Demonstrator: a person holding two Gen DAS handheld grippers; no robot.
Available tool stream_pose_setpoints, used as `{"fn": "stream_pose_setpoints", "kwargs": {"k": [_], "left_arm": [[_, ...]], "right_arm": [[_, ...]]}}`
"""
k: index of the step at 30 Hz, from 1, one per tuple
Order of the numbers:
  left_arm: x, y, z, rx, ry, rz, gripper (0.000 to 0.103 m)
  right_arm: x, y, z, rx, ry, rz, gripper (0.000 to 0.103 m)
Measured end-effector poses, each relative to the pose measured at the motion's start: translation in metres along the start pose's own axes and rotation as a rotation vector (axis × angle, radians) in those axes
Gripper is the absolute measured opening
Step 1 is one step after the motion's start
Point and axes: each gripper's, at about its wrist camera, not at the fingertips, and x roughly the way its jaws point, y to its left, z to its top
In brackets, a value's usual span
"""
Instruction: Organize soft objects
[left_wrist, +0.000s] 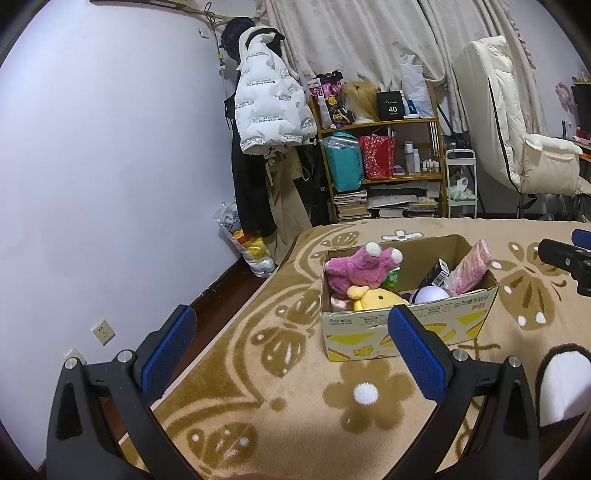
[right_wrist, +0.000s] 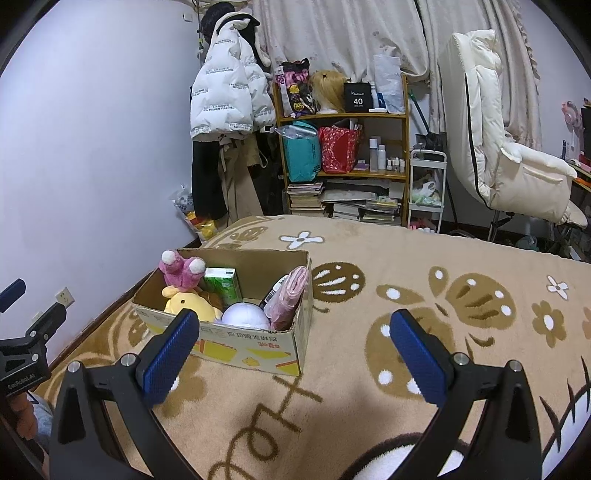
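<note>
A cardboard box (left_wrist: 406, 325) (right_wrist: 255, 343) stands on the tan patterned blanket (left_wrist: 295, 398) (right_wrist: 369, 369). It holds a pink plush (left_wrist: 360, 267) (right_wrist: 183, 273), a yellow plush (left_wrist: 375, 299) (right_wrist: 188, 304), a white ball (left_wrist: 430, 294) (right_wrist: 245, 315), a pink wrapped pack (left_wrist: 469, 267) (right_wrist: 288, 295) and a green carton (right_wrist: 221, 284). My left gripper (left_wrist: 291, 347) is open and empty, hovering in front of the box's left side. My right gripper (right_wrist: 295, 350) is open and empty, in front of the box's right side.
A wooden shelf (left_wrist: 380, 155) (right_wrist: 343, 147) with bags, bottles and books stands beyond the bed, beside hanging coats (left_wrist: 266, 103) (right_wrist: 229, 96). A white padded chair (left_wrist: 517, 140) (right_wrist: 509, 155) is at the back right. The bed's left edge drops to the floor by the wall.
</note>
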Motion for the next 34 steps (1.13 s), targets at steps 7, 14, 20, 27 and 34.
{"fn": "stream_pose_setpoints", "kwargs": {"k": [7,14,20,27,34], "left_arm": [[0.0,0.001,0.0,0.001,0.001,0.0,0.103],[0.0,-0.005,-0.003,0.007,0.004,-0.005,0.103],[-0.001,-0.005,-0.003,0.004,0.006,-0.002,0.103],[-0.001,-0.004,-0.003,0.002,0.004,-0.006,0.103],[-0.001,-0.004,-0.003,0.003,0.004,-0.004,0.103]], "right_arm": [[0.001,-0.002,-0.001,0.003,-0.001,-0.002,0.103],[0.001,-0.007,-0.002,0.009,-0.003,-0.008,0.103],[0.0,-0.009,-0.003,0.009,-0.003,-0.008,0.103],[-0.002,-0.013,-0.003,0.018,-0.016,-0.023,0.103],[-0.004,-0.017,-0.003,0.021,-0.015,-0.025,0.103]]}}
